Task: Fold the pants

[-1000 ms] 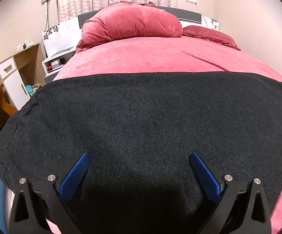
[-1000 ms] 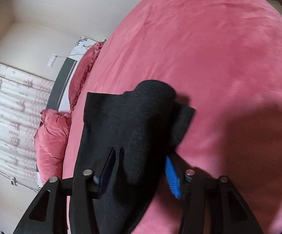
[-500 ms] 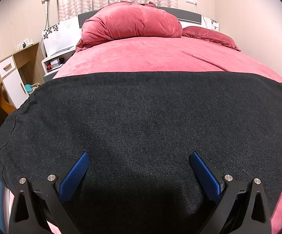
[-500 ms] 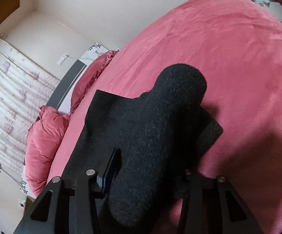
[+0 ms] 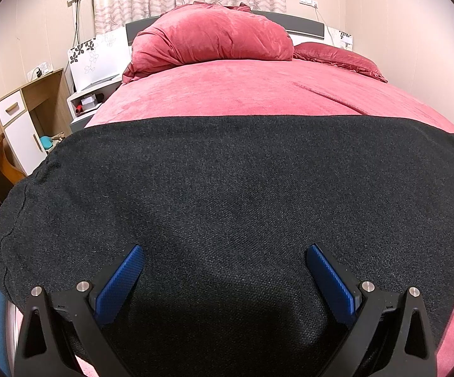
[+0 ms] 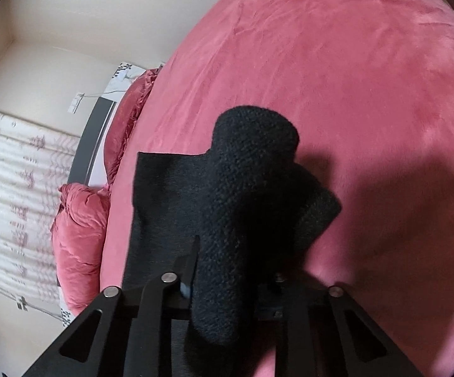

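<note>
The right gripper (image 6: 230, 286) is closing on a bunched end of the black pants (image 6: 249, 194), fabric between its jaws; pad contact is probably made, though the cloth hides it. The left gripper (image 5: 224, 267) hangs released above the pants (image 5: 227, 194), which lie flat across the red bed (image 5: 242, 94). Folding has barely begun. Only the left view shows the pillows (image 5: 211, 40) at 12 o'clock.
</note>
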Tool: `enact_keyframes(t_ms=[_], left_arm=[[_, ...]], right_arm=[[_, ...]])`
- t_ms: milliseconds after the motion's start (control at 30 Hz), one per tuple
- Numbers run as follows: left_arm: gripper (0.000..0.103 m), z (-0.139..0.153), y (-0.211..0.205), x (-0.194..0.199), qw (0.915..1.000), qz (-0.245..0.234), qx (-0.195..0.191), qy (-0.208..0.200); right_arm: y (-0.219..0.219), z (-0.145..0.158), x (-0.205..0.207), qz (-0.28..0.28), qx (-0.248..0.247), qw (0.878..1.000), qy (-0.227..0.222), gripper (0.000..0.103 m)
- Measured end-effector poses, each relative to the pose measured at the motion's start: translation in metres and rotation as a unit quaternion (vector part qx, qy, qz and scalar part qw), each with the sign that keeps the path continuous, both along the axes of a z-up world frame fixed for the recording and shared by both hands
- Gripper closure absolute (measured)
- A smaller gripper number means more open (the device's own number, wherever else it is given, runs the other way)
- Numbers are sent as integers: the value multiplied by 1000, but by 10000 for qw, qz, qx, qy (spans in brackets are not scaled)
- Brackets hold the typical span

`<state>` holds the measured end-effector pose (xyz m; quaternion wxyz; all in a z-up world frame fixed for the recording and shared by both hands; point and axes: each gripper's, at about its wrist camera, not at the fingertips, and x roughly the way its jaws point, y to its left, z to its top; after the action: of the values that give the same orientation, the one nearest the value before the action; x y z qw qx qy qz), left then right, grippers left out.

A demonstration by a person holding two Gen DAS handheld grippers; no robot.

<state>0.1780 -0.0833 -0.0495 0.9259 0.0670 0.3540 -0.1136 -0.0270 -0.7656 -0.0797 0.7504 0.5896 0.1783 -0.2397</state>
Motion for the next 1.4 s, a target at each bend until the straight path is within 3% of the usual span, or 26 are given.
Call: enact_keyframes(t_ms=[133, 300, 467, 733, 800, 867, 1000, 1133, 1167, 1200, 1233, 1300, 1333, 1400], left_arm=[[0, 2, 0, 1, 10000, 3, 3, 36], [0, 11, 2, 5, 9996, 73, -73, 275], [0, 28, 20, -5, 9977, 186, -565, 327], [0, 51, 51, -26, 9953, 295, -915, 128], [0, 53, 58, -29, 9940, 394, -1008, 140], [0, 54, 66, -31, 9929, 482, -1079, 142], [0, 53, 74, -32, 9918, 578, -1122, 188], [0, 54, 78, -33, 9915, 601, -1127, 241], [0, 54, 78, -33, 9915, 609, -1126, 244], [0, 54, 78, -33, 9914, 611, -1131, 257], [0, 54, 76, -32, 9912, 603, -1145, 277], [0, 54, 71, -30, 9912, 575, -1153, 291], [0, 53, 68, -29, 9914, 554, -1141, 314], [0, 56, 59, -28, 9917, 451, -1157, 346]], right_arm=[[11, 28, 7, 44, -140, 9999, -42, 86], [45, 90, 38, 736, -886, 9933, 74, 89], [105, 152, 77, 1626, -1802, 9699, 183, 89], [229, 200, 117, 2916, -2616, 9200, -150, 89], [270, 201, 124, 3356, -2834, 8980, -236, 89], [316, 197, 129, 3862, -3134, 8670, -310, 89], [413, 150, 130, 4934, -3700, 7872, -66, 89], [480, 76, 122, 5546, -4466, 6971, 837, 80], [490, 61, 117, 5530, -4690, 6812, 1012, 80], [495, 57, 112, 5411, -4864, 6792, 966, 77], [494, 58, 107, 5282, -4888, 6894, 830, 75], [486, 61, 108, 5200, -4495, 7231, 678, 74], [483, 60, 108, 5188, -4386, 7308, 660, 74], [485, 64, 110, 5205, -4355, 7311, 704, 74]])
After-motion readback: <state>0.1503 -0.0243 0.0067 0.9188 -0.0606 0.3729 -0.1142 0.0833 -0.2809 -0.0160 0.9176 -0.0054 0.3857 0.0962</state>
